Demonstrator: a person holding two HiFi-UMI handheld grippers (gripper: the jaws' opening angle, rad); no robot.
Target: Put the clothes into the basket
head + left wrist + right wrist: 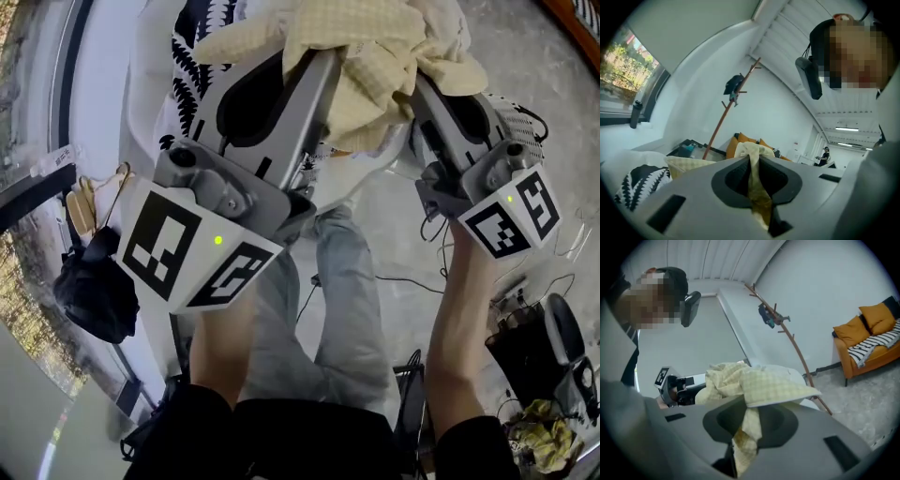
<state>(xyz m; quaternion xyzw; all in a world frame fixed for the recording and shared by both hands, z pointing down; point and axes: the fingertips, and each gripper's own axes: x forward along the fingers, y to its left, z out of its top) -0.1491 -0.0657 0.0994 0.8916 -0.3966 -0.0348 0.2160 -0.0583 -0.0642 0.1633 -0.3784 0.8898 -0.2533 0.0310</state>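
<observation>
Right now I've got both grippers clamped on one yellow checked cloth [375, 56]. The left gripper [314, 67] pinches a fold tight between its jaws, and the right gripper [424, 89] does the same with another fold. The rest of the cloth is bunched just ahead of and over both sets of tips. Left of the left gripper's jaws, a black-and-white leaf-print garment [640, 185] lies on something white; can't tell if that's the basket. A coat stand [723, 119] is well ahead, and an orange sofa [862, 331] is off right of the right gripper.
</observation>
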